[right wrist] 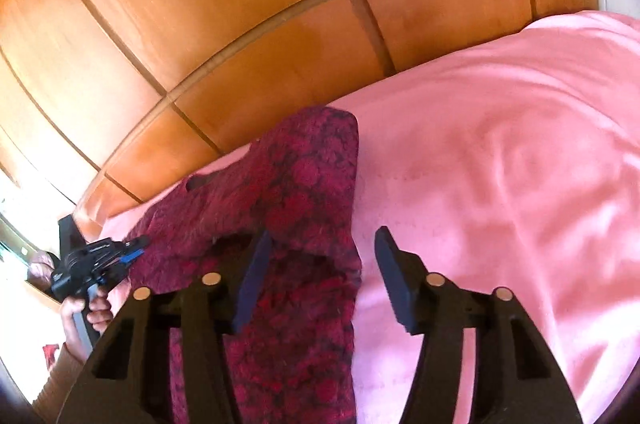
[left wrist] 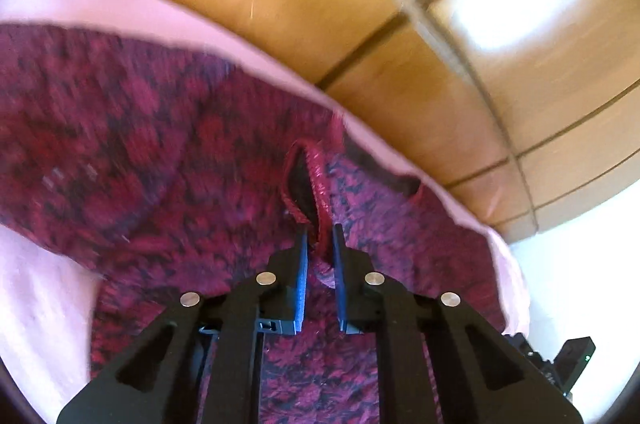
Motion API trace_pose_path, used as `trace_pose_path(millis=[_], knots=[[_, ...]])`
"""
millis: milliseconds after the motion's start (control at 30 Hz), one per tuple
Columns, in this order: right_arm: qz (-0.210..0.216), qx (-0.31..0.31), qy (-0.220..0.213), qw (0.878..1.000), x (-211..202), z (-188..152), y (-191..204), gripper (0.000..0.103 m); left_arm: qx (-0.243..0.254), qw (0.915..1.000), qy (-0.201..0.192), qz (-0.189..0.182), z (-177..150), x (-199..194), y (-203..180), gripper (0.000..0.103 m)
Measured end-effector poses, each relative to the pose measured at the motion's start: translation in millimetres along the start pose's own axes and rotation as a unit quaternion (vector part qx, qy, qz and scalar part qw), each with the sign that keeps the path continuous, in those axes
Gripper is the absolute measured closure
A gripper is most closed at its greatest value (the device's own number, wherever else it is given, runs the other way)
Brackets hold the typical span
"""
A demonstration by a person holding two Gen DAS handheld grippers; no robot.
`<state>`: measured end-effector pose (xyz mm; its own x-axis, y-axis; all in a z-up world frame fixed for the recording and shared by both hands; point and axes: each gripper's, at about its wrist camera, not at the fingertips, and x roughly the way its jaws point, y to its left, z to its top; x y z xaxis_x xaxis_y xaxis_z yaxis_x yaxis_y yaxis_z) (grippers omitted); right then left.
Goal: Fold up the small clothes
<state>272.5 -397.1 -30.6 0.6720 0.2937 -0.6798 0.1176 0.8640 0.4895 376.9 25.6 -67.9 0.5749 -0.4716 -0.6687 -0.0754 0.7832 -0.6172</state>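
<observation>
Fingers of the left tool are pinched together on a raised red edge of the sweater, probably so that this hem can be lifted and carried over for a fold. Just beyond the tips the knit stands up in a loop, which suggests that only the top layer is caught. The right tool has its fingers apart and grips nothing; the sweater's right edge lies under its left finger, the pink bedsheet under the other, likely lined up to take that side. Behind both tools the sweater lies spread on the bed, near the wooden headboard.
</observation>
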Motion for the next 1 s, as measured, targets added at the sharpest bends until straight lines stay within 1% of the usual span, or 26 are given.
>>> trace_pose_path(millis=[67, 133, 200, 267, 333, 367, 433, 467, 567, 633, 700, 733, 767, 800, 833, 867, 900, 933, 967, 1000], knots=[[0.005, -0.012, 0.006, 1.0, 17, 4, 15, 0.053, 0.014, 0.9996, -0.023, 0.007, 5, -17, -2, 0.093], [0.002, -0.031, 0.016, 0.999, 32, 9, 28, 0.055, 0.027, 0.9985, -0.043, 0.022, 8, -33, 0, 0.093], [-0.019, -0.052, 0.031, 0.998, 54, 9, 40, 0.055, 0.033, 0.9975, -0.049, 0.038, 8, -40, 4, 0.093], [-0.055, -0.065, 0.041, 0.996, 74, 7, 47, 0.056, 0.042, 0.9957, -0.048, 0.068, 6, -39, 11, 0.093], [-0.077, -0.07, 0.051, 0.993, 93, 3, 42, 0.056, 0.046, 0.9937, -0.036, 0.096, 0, -29, 20, 0.093], [-0.089, -0.082, 0.043, 0.992, 97, 0, 42, 0.056, 0.046, 0.993, -0.03, 0.104, -1, -24, 28, 0.093], [-0.1, -0.091, 0.033, 0.99, 100, -4, 42, 0.056, 0.046, 0.991, -0.009, 0.125, -8, -7, 41, 0.093], [-0.109, -0.104, 0.027, 0.988, 100, -6, 45, 0.056, 0.051, 0.9899, -0.006, 0.132, -10, -1, 45, 0.093], [-0.137, -0.141, 0.009, 0.981, 103, -16, 51, 0.055, 0.062, 0.9885, -0.017, 0.137, -15, 4, 41, 0.093], [-0.149, -0.15, 0.003, 0.977, 104, -19, 54, 0.054, 0.049, 0.9901, -0.023, 0.13, -15, -5, 40, 0.087], [-0.155, -0.155, -0.001, 0.976, 104, -22, 56, 0.054, 0.038, 0.9921, -0.036, 0.114, -19, -21, 43, 0.072], [-0.155, -0.155, -0.003, 0.976, 104, -22, 56, 0.054, 0.032, 0.9931, -0.048, 0.102, -21, -36, 49, 0.068], [-0.156, -0.155, -0.003, 0.976, 106, -23, 58, 0.054, 0.026, 0.9928, -0.058, 0.101, -22, -46, 53, 0.06], [-0.157, -0.156, -0.002, 0.975, 106, -24, 58, 0.054, 0.016, 0.9918, -0.07, 0.106, -24, -57, 59, 0.057], [-0.16, -0.159, -0.002, 0.974, 104, -23, 59, 0.053, -0.004, 0.9913, -0.082, 0.103, -24, -72, 73, 0.056], [-0.165, -0.164, -0.001, 0.973, 101, -22, 62, 0.051, -0.018, 0.9911, -0.085, 0.1, -24, -79, 80, 0.056], [-0.169, -0.165, -0.001, 0.972, 101, -21, 66, 0.049, -0.043, 0.9898, -0.092, 0.1, -24, -92, 96, 0.056], [-0.171, -0.163, -0.004, 0.972, 95, -21, 69, 0.041, -0.061, 0.9879, -0.1, 0.102, -20, -98, 107, 0.056], [-0.164, -0.156, -0.013, 0.974, 88, -21, 72, 0.039, -0.078, 0.986, -0.106, 0.102, -18, -107, 120, 0.056], [-0.154, -0.153, -0.021, 0.976, 79, -23, 77, 0.038, -0.095, 0.9837, -0.112, 0.103, -16, -117, 134, 0.051]])
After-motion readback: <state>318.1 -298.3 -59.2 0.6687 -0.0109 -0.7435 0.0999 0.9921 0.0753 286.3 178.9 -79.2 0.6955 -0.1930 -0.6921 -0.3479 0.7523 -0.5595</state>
